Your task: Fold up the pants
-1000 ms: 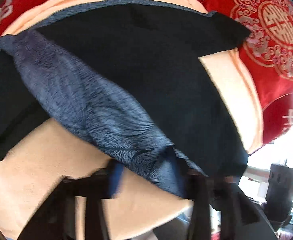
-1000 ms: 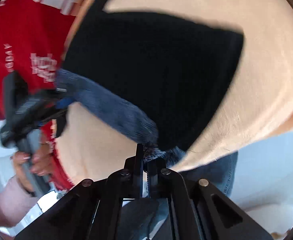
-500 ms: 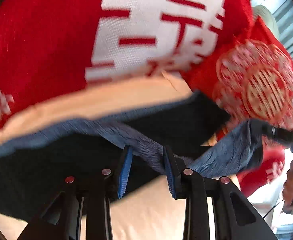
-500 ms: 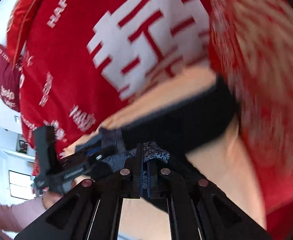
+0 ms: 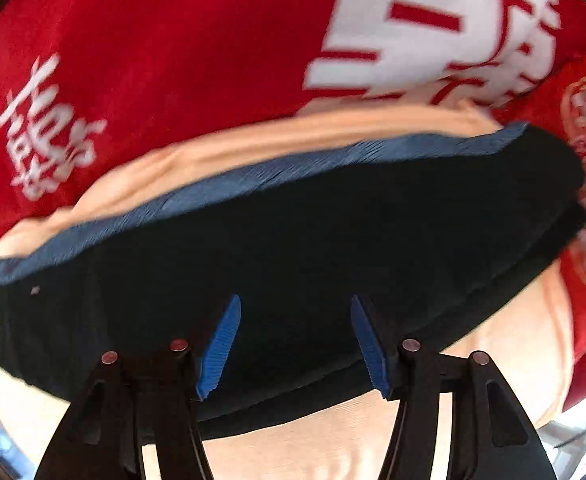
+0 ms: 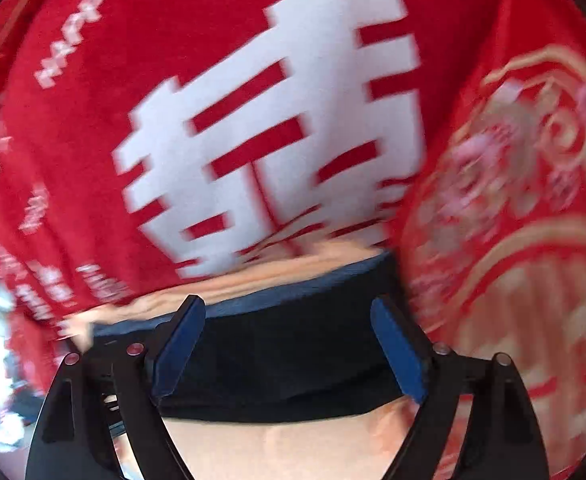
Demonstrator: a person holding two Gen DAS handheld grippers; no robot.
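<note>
The dark navy pants (image 5: 313, 248) lie folded in a wide band on a peach sheet (image 5: 505, 360), with a lighter blue fleece edge along the far side. My left gripper (image 5: 293, 312) is open and empty, its blue pads just above the near part of the fold. In the right wrist view the pants (image 6: 285, 360) lie right in front of my right gripper (image 6: 285, 312), which is open and empty, its blue pads spread over the fabric's right end.
A red blanket with big white characters (image 5: 173, 60) lies behind the pants; it also fills the right wrist view (image 6: 253, 120). A red and gold embroidered pillow (image 6: 513, 220) sits at the right, close to the pants' end.
Both grippers carried the blue fleece edge forward over the pants, then let go. Both jaws have opened and the pants now lie flat and folded.
</note>
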